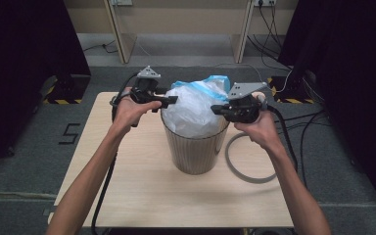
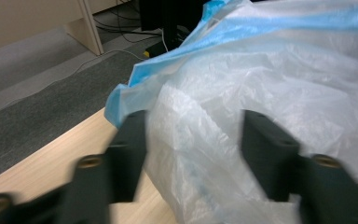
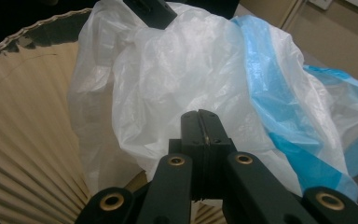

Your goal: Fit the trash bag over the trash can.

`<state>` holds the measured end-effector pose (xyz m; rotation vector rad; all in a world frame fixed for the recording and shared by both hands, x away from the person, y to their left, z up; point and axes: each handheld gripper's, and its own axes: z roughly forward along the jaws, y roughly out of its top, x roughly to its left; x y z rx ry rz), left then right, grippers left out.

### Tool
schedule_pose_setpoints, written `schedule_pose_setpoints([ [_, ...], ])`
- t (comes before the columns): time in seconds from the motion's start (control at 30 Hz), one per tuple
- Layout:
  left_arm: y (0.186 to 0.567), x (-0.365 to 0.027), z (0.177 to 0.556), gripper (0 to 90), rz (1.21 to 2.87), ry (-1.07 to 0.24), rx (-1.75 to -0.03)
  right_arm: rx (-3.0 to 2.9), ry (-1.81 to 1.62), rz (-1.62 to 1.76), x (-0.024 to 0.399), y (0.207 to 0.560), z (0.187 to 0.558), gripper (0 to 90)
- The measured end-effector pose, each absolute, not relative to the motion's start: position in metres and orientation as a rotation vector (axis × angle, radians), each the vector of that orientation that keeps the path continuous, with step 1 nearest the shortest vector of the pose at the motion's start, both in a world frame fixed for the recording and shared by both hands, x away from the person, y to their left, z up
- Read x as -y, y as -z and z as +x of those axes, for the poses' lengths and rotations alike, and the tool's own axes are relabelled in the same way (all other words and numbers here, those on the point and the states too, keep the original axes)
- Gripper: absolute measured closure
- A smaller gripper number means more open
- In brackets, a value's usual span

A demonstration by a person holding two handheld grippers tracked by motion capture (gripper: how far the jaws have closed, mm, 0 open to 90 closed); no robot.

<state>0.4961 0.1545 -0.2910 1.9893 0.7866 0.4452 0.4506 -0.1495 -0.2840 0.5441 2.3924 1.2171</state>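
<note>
I've got a light wood bench [image 1: 142, 196] on grey carpet [image 1: 24, 161], dark curtains either side. Ribbed bin [image 1: 196, 149] mid-bench, white bag [image 1: 196, 110] bulging out, grey ring [image 1: 247, 171] right. Left gripper [image 2: 193, 140] fingers half open around bag; right gripper [image 3: 200, 135] fingers closed, whether pinching film I can't tell.

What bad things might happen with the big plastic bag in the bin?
1. The thin bag could tear, as the right tongs look pinched shut at its edge.
2. The left tongs stand open around a fold without pressing it, so that side may slip free.
3. The bin is light-looking and tall; a sideways tug might tip it toward the grey ring lying beside it on the table.
</note>
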Motion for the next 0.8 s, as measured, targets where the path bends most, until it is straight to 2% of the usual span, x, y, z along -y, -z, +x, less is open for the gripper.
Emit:
schedule_pose_setpoints([
  [0.03, 0.292, -0.154, 0.495, 62.2, 1.994, -0.464, -0.775, -2.378, -1.228, 0.558, 0.151, 0.283, 0.451, 84.3],
  [0.1, 0.291, -0.154, 0.493, 71.5, 2.015, -0.532, -0.752, -2.343, -1.249, 0.593, 0.154, 0.279, 0.452, 72.3],
  [0.17, 0.288, -0.154, 0.490, 77.4, 2.022, -0.565, -0.733, -2.309, -1.251, 0.631, 0.155, 0.272, 0.456, 56.0],
  [0.3, 0.284, -0.153, 0.482, 84.0, 2.032, -0.629, -0.707, -2.230, -1.282, 0.728, 0.155, 0.255, 0.469, 40.8],
  [0.47, 0.280, -0.154, 0.468, 85.4, 2.054, -0.661, -0.647, -2.207, -1.239, 0.841, 0.153, 0.246, 0.499, 32.7],
  [0.5, 0.280, -0.154, 0.466, 85.4, 2.060, -0.664, -0.636, -2.229, -1.232, 0.855, 0.152, 0.248, 0.505, 34.0],
  [0.53, 0.281, -0.155, 0.462, 85.5, 2.063, -0.663, -0.625, -2.275, -1.223, 0.859, 0.150, 0.251, 0.510, 40.0],
  [0.57, 0.281, -0.155, 0.459, 85.7, 2.068, -0.659, -0.613, -2.310, -1.230, 0.840, 0.149, 0.254, 0.512, 53.4],
  [0.6, 0.282, -0.156, 0.455, 85.7, 2.070, -0.656, -0.602, -2.324, -1.250, 0.810, 0.147, 0.257, 0.512, 63.0],
  [0.67, 0.284, -0.159, 0.447, 85.3, 2.079, -0.644, -0.582, -2.354, -1.267, 0.749, 0.145, 0.261, 0.505, 76.5],
  [0.73, 0.286, -0.163, 0.441, 84.5, 2.080, -0.628, -0.574, -2.366, -1.280, 0.687, 0.143, 0.261, 0.494, 84.5],
  [0.8, 0.287, -0.167, 0.436, 82.6, 2.065, -0.610, -0.587, -2.385, -1.299, 0.615, 0.141, 0.262, 0.477, 88.8],
])
